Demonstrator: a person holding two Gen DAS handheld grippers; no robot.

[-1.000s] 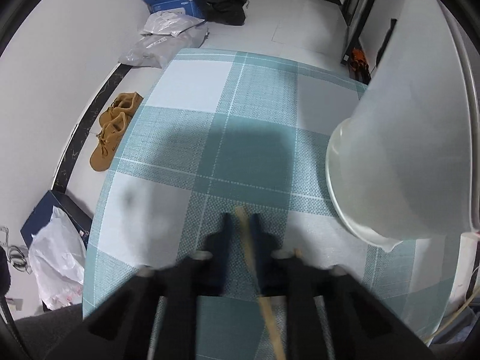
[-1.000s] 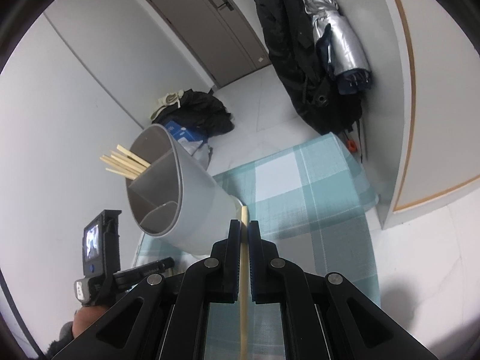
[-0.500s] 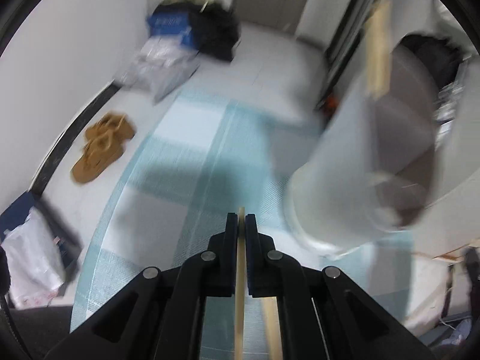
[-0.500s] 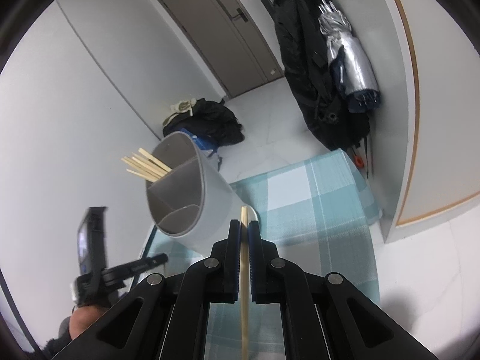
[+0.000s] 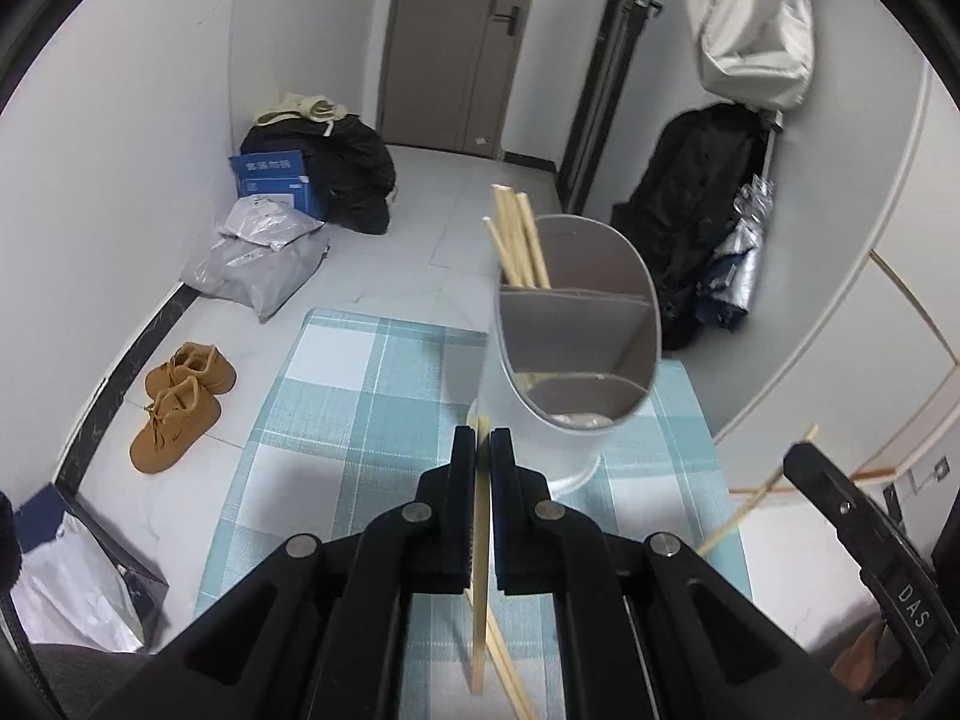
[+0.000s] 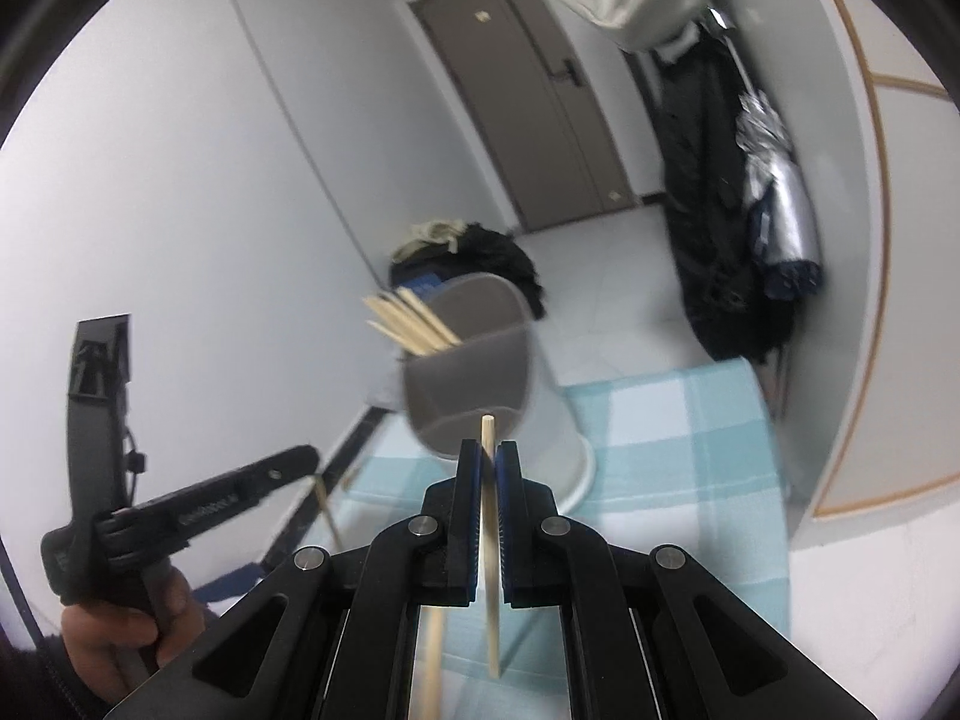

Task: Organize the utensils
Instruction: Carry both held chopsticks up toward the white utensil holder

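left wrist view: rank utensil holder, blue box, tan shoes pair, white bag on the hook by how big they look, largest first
1. grey utensil holder, though it is nearest the camera
2. white bag
3. tan shoes
4. blue box

The last two look close in size.

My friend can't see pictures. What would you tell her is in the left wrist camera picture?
Black tongs pinch one wooden chopstick, pointing toward a grey divided utensil holder on a blue-checked tablecloth. More chopsticks already stand in the holder's far section, and brown shoes sit on the floor to the left.
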